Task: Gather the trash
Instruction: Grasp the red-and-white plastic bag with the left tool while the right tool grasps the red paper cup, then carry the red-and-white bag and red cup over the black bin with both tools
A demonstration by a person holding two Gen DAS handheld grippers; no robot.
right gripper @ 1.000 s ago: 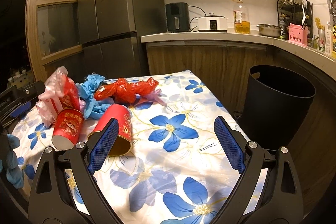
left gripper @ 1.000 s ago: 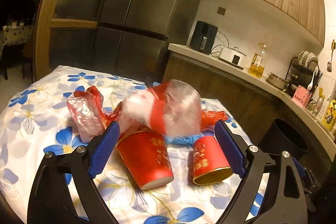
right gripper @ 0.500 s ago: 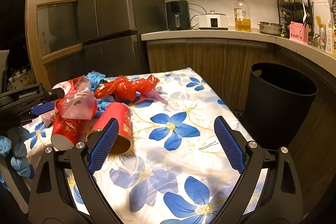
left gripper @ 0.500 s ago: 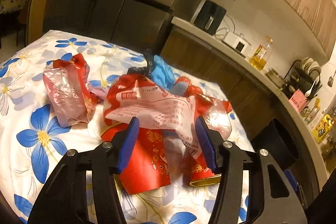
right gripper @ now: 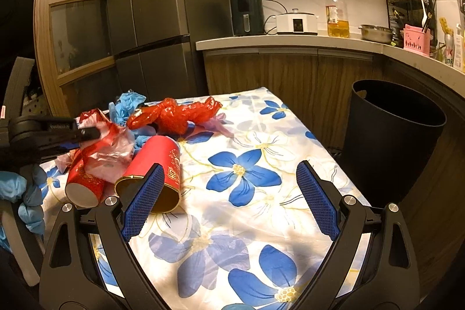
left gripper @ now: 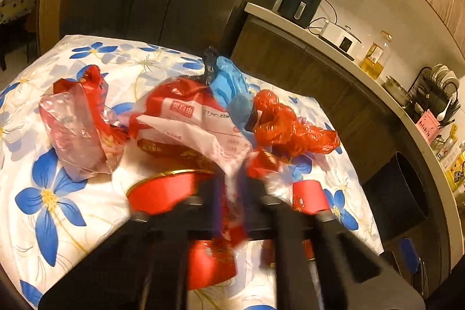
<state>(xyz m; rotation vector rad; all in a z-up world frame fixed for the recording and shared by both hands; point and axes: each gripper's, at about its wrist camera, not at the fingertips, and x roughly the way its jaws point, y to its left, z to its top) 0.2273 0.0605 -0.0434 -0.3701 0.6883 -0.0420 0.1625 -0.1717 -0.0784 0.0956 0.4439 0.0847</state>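
My left gripper (left gripper: 232,191) is shut on a red-and-white plastic wrapper (left gripper: 191,121) and holds it just above two red paper cups (left gripper: 168,191) lying on the flowered tablecloth (left gripper: 49,199). In the right wrist view the left gripper (right gripper: 93,132) pinches that wrapper (right gripper: 113,144) above the cups (right gripper: 159,161). My right gripper (right gripper: 229,205) is open and empty over the cloth, right of the cups. A black trash bin (right gripper: 389,135) stands off the table's right side.
A second clear-and-red wrapper (left gripper: 78,130), a blue glove (left gripper: 229,86) and a crumpled red plastic bag (left gripper: 287,127) lie on the table. The fridge (right gripper: 162,13) stands behind it, and a counter (right gripper: 290,42) with appliances runs to the right.
My left gripper has closed on the red-and-white wrapper and lifted it slightly off the cups. My right gripper has stayed open in place.
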